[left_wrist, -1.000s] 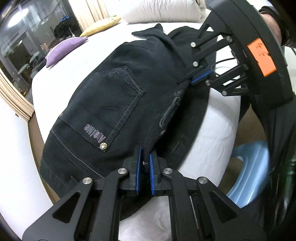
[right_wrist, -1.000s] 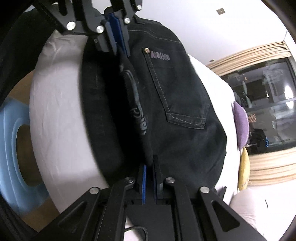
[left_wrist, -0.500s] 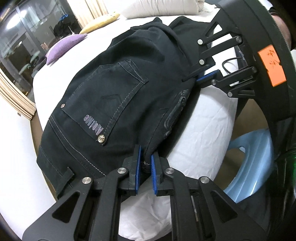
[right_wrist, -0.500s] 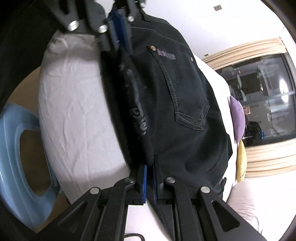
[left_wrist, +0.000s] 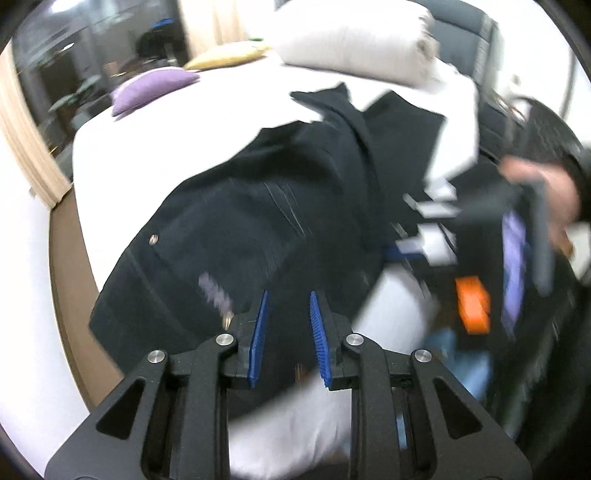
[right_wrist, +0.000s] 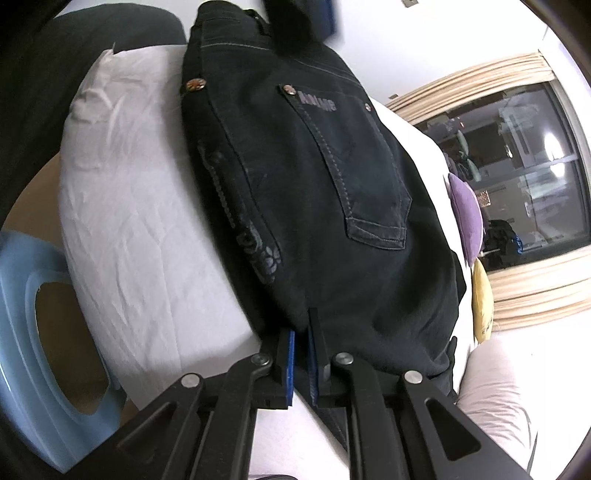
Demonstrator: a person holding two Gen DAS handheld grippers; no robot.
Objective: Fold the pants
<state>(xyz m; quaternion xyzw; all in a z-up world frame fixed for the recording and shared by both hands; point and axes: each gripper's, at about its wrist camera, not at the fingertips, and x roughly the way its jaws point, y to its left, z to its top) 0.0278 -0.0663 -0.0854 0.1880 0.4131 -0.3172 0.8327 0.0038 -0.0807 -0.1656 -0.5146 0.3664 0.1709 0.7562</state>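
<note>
Black denim pants [left_wrist: 258, 221] lie folded lengthwise on the white bed [left_wrist: 184, 122], back pocket up. My left gripper [left_wrist: 288, 336] is open just above the waistband end, its blue pads apart and holding nothing. In the right wrist view the pants [right_wrist: 314, 206] stretch away from me. My right gripper [right_wrist: 301, 365] is shut on the pants' folded edge near the thigh. The right gripper also shows, blurred, in the left wrist view [left_wrist: 402, 251]. The left gripper is a dark blur at the top of the right wrist view [right_wrist: 299, 22].
A purple cushion [left_wrist: 151, 88], a yellow cushion [left_wrist: 225, 55] and a white pillow [left_wrist: 354, 40] lie at the far side of the bed. A light blue plastic stool [right_wrist: 33, 332] stands on the floor beside the bed edge. A window [right_wrist: 517, 166] is beyond.
My left gripper has opened and let go of the waistband edge, and has drawn back a little. The pants now lie flat on the bed. My right gripper stays shut on the fabric.
</note>
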